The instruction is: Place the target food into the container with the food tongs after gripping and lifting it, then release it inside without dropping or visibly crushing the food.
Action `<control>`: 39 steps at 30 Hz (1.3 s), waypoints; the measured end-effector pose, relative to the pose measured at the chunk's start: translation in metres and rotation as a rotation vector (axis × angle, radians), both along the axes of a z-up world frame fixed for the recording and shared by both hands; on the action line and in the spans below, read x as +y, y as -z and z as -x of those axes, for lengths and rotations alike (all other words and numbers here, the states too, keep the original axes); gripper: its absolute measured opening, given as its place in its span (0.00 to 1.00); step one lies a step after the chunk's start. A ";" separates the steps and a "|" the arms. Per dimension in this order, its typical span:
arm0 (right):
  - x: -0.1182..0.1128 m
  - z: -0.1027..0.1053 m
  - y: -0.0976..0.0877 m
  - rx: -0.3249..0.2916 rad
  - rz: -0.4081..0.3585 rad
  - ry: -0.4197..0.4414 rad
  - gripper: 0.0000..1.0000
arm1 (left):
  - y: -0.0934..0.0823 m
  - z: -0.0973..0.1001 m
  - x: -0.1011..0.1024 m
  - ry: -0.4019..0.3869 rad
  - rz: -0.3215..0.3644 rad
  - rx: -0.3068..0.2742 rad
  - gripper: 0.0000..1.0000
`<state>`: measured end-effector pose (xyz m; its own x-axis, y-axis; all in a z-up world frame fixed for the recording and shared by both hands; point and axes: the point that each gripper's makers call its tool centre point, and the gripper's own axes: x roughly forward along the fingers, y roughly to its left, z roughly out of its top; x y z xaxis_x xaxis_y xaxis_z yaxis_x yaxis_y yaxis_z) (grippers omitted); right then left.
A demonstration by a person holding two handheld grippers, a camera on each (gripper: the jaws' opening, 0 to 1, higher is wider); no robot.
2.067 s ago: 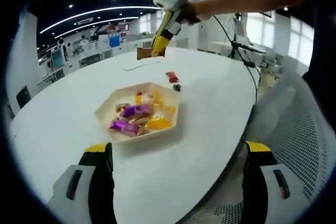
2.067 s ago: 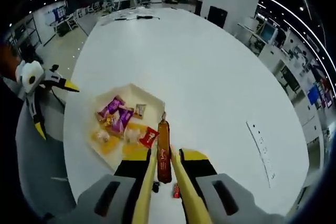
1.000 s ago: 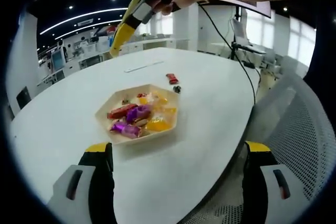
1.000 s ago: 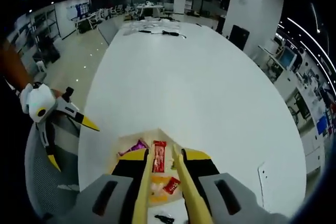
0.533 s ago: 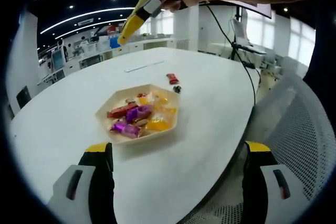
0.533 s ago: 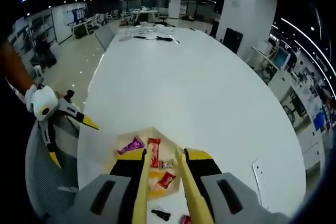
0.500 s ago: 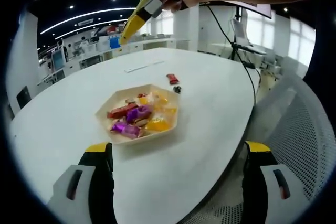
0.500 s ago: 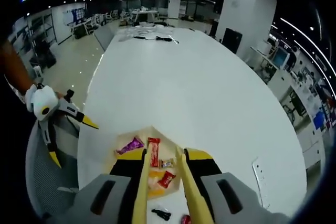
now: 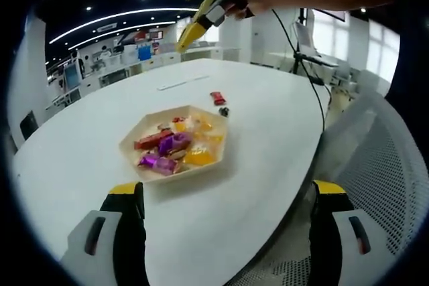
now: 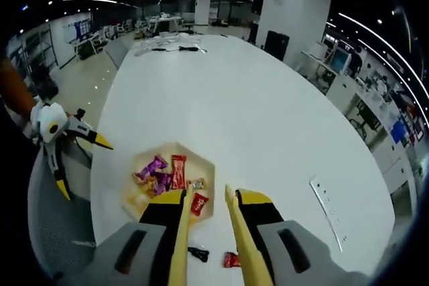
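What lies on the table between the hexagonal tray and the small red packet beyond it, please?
In the left gripper view, a small dark object lies between the tray and the red packet; otherwise bare white table.

Probably an open-plan office, long white table (image 10: 268,125), desks, monitors, ceiling lights

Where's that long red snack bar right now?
The long red snack bar lies inside the hexagonal tray, beside the purple-wrapped candies, just ahead of the right gripper. In the left gripper view it sits at the tray's far-left side.
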<state>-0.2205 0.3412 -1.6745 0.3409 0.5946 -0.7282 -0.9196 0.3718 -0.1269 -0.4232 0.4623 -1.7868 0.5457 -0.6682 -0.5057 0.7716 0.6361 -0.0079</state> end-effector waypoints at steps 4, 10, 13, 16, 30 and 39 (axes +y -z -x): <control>-0.018 -0.002 -0.004 -0.012 -0.004 0.025 0.28 | 0.000 -0.001 0.001 -0.007 0.002 0.004 0.99; -0.044 -0.011 -0.008 -0.031 -0.014 0.093 0.29 | 0.001 -0.001 0.002 -0.012 -0.001 0.004 0.99; -0.059 -0.013 -0.007 -0.026 -0.024 0.143 0.29 | 0.001 -0.001 0.001 -0.009 -0.001 0.006 0.99; -0.071 -0.015 -0.006 -0.039 -0.005 0.174 0.29 | 0.001 0.002 -0.002 0.013 -0.017 -0.007 0.99; -0.117 -0.013 -0.007 -0.062 -0.024 0.290 0.29 | -0.016 -0.003 -0.002 -0.020 0.075 -0.032 1.00; -0.150 -0.016 -0.002 -0.091 -0.066 0.383 0.29 | -0.003 -0.004 0.002 -0.041 0.031 0.002 1.00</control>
<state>-0.2041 0.1913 -1.6723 0.6085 0.4561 -0.6494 -0.6987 0.6958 -0.1661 -0.4188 0.4647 -1.7841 0.5722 -0.6604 -0.4863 0.7447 0.6668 -0.0292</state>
